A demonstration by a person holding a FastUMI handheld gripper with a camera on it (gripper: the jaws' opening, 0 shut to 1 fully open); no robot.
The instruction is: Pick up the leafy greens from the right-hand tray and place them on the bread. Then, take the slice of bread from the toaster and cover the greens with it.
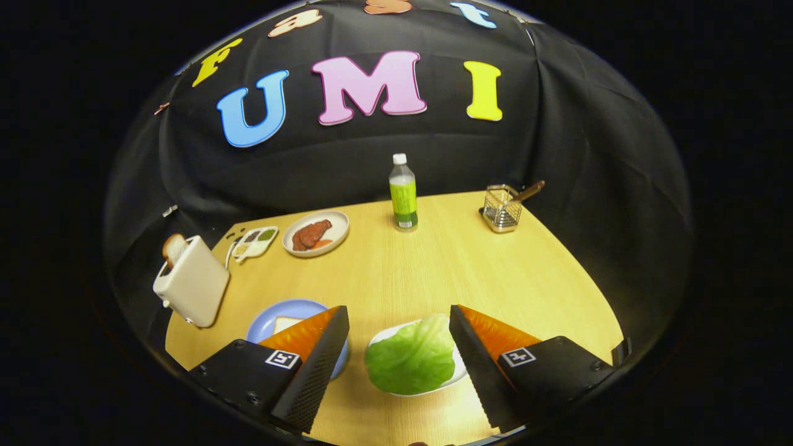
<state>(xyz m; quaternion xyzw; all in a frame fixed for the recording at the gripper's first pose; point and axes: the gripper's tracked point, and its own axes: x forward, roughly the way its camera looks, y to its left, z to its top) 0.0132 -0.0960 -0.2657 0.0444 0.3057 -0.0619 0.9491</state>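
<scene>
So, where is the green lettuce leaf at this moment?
The green lettuce leaf lies on a white tray between the open gripper fingers, right of the blue plate with bread.

no legible text or labels

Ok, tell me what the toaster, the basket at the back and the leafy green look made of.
Toaster: looks like smooth cream plastic, matte, with no metallic glare, though painted metal is possible. Basket: shiny metal wire mesh, with a handle that looks wooden. Leafy greens, lying on a white tray between the open fingers of the gripper: the even colour and waxy sheen suggest a plastic replica, not certain.
</scene>
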